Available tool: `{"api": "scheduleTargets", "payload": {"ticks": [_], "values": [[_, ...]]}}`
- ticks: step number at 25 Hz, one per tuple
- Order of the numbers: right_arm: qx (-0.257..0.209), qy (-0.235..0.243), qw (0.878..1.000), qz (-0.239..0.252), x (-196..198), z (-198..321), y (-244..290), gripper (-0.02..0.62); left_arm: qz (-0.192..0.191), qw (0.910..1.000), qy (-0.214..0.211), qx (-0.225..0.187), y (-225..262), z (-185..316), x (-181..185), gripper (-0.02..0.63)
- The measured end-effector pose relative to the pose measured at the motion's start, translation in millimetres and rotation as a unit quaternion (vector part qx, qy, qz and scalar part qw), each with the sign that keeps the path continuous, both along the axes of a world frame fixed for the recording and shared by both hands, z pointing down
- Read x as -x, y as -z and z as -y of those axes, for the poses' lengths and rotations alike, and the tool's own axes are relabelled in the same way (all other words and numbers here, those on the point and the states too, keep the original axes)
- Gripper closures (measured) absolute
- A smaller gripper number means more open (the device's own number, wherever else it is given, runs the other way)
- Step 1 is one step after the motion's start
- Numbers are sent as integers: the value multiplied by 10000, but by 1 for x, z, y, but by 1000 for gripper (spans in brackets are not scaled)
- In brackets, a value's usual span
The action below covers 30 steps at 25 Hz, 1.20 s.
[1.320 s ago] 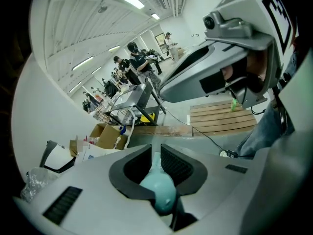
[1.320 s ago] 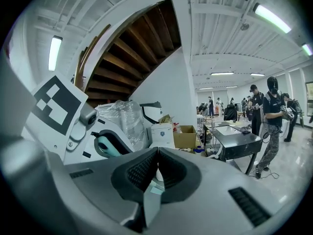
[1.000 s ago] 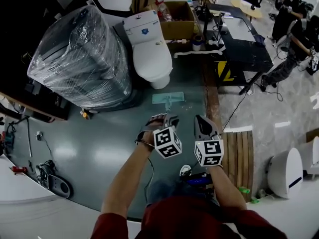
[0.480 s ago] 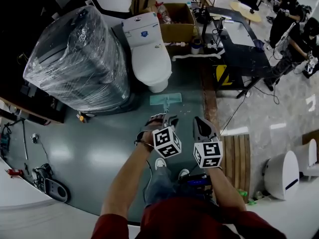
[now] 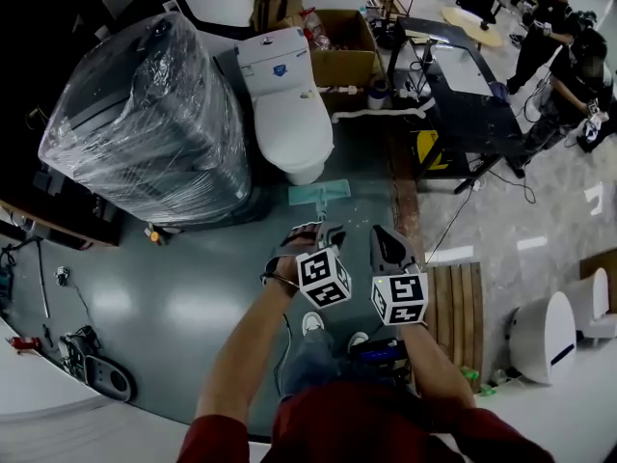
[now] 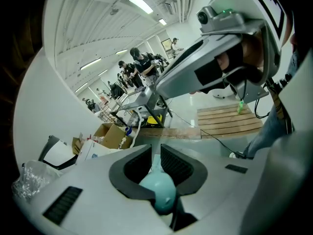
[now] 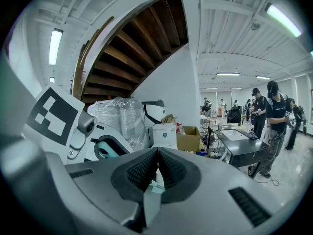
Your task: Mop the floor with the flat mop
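The flat mop's teal head (image 5: 320, 195) lies on the grey-green floor just in front of the white toilet (image 5: 285, 99). Its thin handle runs back up to my two grippers, mostly hidden behind them. My left gripper (image 5: 313, 233) is shut on the rounded teal end of the mop handle (image 6: 160, 194), which sits between the black pads (image 6: 178, 164). Just to its right, my right gripper (image 5: 388, 246) is shut on the pale handle shaft (image 7: 150, 199), held low between its ridged pads (image 7: 172, 170). In the left gripper view the right gripper (image 6: 215, 67) looms close above.
A plastic-wrapped stack (image 5: 145, 114) stands left of the toilet, with a cardboard box (image 5: 344, 41) behind it. A black desk (image 5: 463, 90) and cables are at the right, a wooden slat board (image 5: 465, 307) and a second toilet (image 5: 545, 334) nearer. The person's shoes (image 5: 313, 322) show below the grippers.
The view has crept forward and the person's shoes have come into sight. The mop head sits a little nearer the toilet base. Both grippers keep their hold on the handle.
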State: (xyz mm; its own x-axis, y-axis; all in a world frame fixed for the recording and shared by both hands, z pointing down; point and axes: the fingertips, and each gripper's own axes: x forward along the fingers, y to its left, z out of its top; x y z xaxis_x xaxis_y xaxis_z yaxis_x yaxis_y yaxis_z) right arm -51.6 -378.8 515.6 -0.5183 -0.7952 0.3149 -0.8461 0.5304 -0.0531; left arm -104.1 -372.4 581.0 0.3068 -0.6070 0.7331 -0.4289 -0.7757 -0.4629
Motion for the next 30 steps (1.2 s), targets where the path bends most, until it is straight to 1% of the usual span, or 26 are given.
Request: {"api": "scheduleTargets", "payload": {"ticks": [6, 13, 17, 24, 30], "values": [[-33, -82, 9999, -99, 24, 12, 1, 578, -86, 9999, -99, 40, 9, 16, 18, 551], [-172, -315, 9993, -131, 48, 26, 19, 578, -41, 9992, -391, 80, 13, 14, 38, 551], [-221, -358, 9991, -96, 55, 34, 25, 578, -40, 9992, -373, 102, 17, 22, 46, 549], [-211, -274, 9993, -105, 48, 44, 24, 578, 24, 9992, -374, 144, 20, 32, 35, 549], [-194, -243, 9995, -43, 26, 51, 26, 578, 135, 9990, -380, 187, 20, 34, 14, 549]]}}
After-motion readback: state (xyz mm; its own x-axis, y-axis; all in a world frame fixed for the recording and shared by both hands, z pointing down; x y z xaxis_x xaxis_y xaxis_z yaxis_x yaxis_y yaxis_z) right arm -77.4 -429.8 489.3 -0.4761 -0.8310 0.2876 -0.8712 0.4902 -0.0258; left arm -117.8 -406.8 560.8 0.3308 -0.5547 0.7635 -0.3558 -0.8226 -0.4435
